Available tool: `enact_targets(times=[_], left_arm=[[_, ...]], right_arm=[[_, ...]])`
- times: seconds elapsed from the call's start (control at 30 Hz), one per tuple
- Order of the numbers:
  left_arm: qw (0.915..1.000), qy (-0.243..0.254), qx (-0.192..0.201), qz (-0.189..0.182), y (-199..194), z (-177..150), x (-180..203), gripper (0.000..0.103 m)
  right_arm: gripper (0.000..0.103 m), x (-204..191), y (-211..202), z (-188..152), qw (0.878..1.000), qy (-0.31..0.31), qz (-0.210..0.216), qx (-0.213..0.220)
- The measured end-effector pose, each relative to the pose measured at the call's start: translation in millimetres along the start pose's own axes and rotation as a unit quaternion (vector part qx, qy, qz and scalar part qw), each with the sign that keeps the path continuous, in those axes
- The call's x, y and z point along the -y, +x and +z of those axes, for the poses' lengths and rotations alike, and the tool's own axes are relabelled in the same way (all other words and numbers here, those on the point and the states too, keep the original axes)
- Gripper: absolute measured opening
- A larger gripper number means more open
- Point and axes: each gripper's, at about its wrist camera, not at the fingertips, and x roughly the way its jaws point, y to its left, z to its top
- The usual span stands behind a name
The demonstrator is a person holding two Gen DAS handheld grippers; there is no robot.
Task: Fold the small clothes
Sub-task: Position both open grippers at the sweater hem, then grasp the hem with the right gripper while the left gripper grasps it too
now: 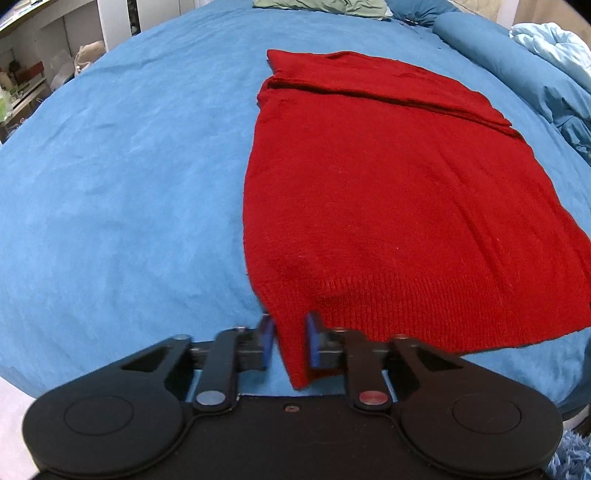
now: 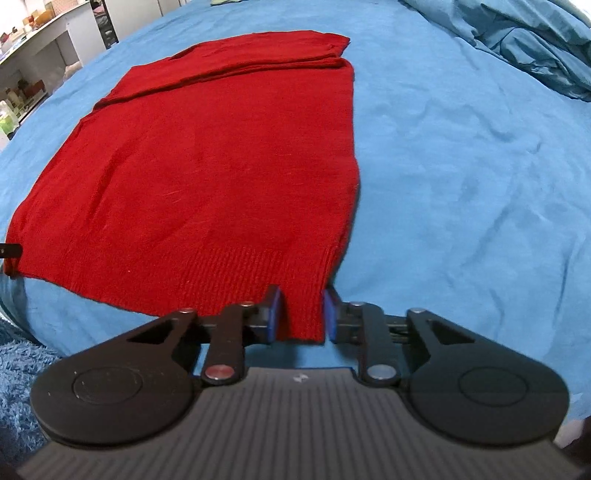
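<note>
A red knit sweater (image 1: 399, 192) lies flat on the blue bed sheet (image 1: 122, 192), sleeves folded across its far end. My left gripper (image 1: 289, 341) straddles the sweater's near left hem corner, with the cloth between its blue pads (image 1: 266, 341) and a gap showing on the left side. In the right wrist view the same sweater (image 2: 221, 166) lies ahead, and my right gripper (image 2: 303, 314) straddles its near right hem corner, cloth between the blue pads (image 2: 276, 314). Both sets of jaws stand partly closed around the ribbed hem.
A rumpled blue duvet (image 2: 528, 40) is piled at the far right of the bed. A green pillow (image 1: 321, 6) lies at the head. Shelves with clutter (image 1: 26, 77) stand beyond the left edge. A shaggy blue rug (image 2: 18, 369) lies below the bed's near edge.
</note>
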Motion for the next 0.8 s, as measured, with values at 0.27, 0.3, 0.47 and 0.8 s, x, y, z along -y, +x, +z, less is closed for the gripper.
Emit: enact_targets(times=[0.27, 0.3, 0.47, 0.8], left_arm=[[1.0, 0.004, -0.003, 0.003, -7.9, 7.8, 6.2, 0.006], [1.0, 0.003, 0.0, 0.002, -11.3, 9.9, 6.1, 0.006], [0.9992, -0.009, 0.038, -0.003, -39.7, 28.6, 6.1, 0.006], [0.9904, -0.041, 0.131, -0.018, -78.3, 101.9, 5.7, 0.005]], right_arm=[[0.021, 4.5, -0.9, 8.6, 1.0, 0.003, 0.011, -0.002], [0.02, 6.0, -5.1, 10.8, 1.0, 0.006, 0.014, 0.002], [0.02, 17.2, -28.3, 27.1, 0.998, 0.041, 0.042, 0.027], [0.02, 28.9, -73.1, 105.0, 0.989, 0.056, 0.074, 0.115]])
